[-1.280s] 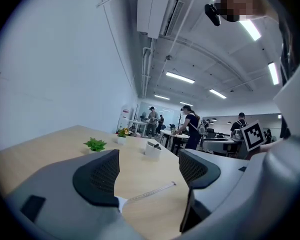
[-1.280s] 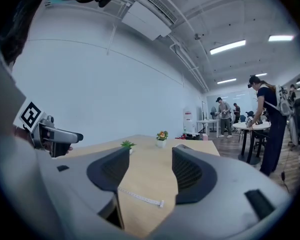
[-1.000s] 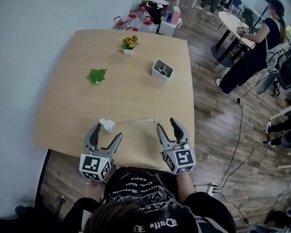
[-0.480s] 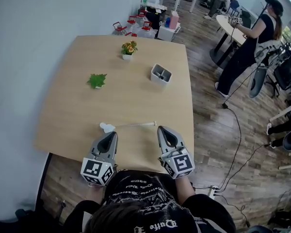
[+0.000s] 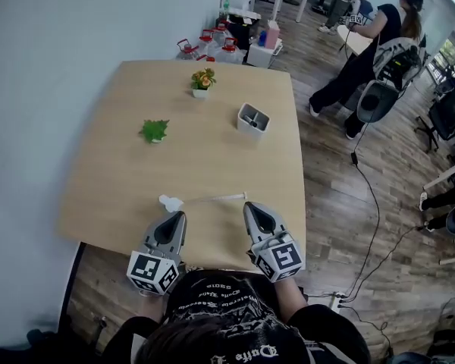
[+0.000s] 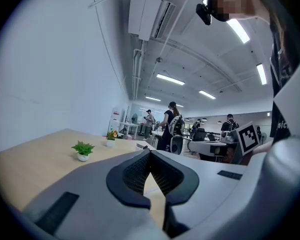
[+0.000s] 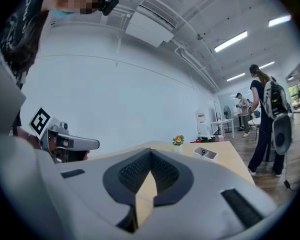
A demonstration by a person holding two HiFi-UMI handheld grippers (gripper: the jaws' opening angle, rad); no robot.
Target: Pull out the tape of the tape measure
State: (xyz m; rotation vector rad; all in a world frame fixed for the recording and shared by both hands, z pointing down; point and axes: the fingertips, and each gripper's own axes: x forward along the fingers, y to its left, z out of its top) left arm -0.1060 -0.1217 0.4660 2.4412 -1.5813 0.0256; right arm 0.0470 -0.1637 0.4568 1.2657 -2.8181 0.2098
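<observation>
- Small white tape measure point(image 5: 169, 202) just ahead of left gripper point(image 5: 172, 222); thin pale tape point(image 5: 212, 198) extends toward right gripper point(image 5: 256, 212).
- Both grippers: jaws together, empty.

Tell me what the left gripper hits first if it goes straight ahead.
Probably the tape measure's white case, lying on the table just ahead of the shut left gripper. Its height is unclear, so it might pass just above the case.
</observation>
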